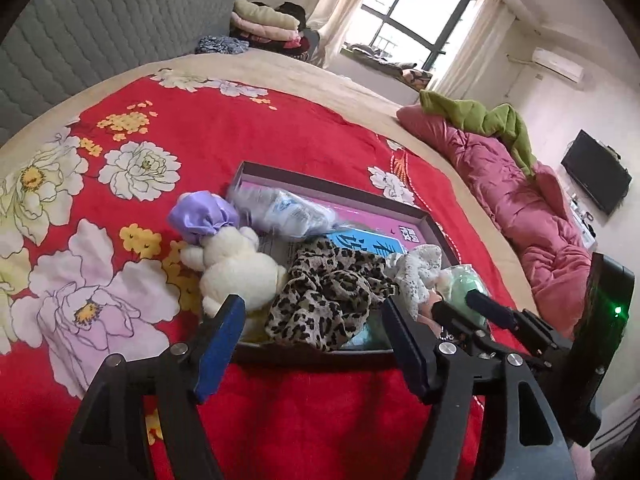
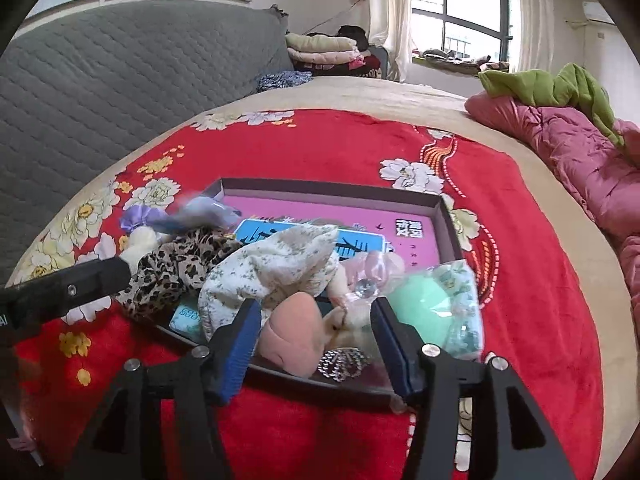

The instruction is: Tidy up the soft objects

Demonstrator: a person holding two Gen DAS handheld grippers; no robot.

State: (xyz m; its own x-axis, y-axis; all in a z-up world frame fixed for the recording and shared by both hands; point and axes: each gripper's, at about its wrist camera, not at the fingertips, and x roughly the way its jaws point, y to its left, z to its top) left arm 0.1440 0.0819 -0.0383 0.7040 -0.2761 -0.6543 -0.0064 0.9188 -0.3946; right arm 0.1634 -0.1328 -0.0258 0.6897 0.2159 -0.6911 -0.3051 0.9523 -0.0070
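Observation:
A shallow dark box with a pink lining (image 1: 424,216) (image 2: 442,216) lies on the red flowered bedspread. It holds a leopard-print cloth (image 1: 328,292) (image 2: 180,268), a white plush toy (image 1: 236,268), a purple satin bundle (image 1: 202,216), a bluish plastic-wrapped item (image 1: 284,212), a floral white cloth (image 2: 272,268), a pink plush (image 2: 296,332) and a mint green wrapped item (image 2: 432,308). My left gripper (image 1: 312,320) is open just before the leopard cloth. My right gripper (image 2: 316,328) is open around the pink plush at the box's near edge.
A grey quilted headboard (image 2: 120,80) stands at the left. A pink duvet with a green blanket (image 2: 560,132) lies along the bed's right side. Folded bedding (image 1: 264,24) is stacked at the far end by the window.

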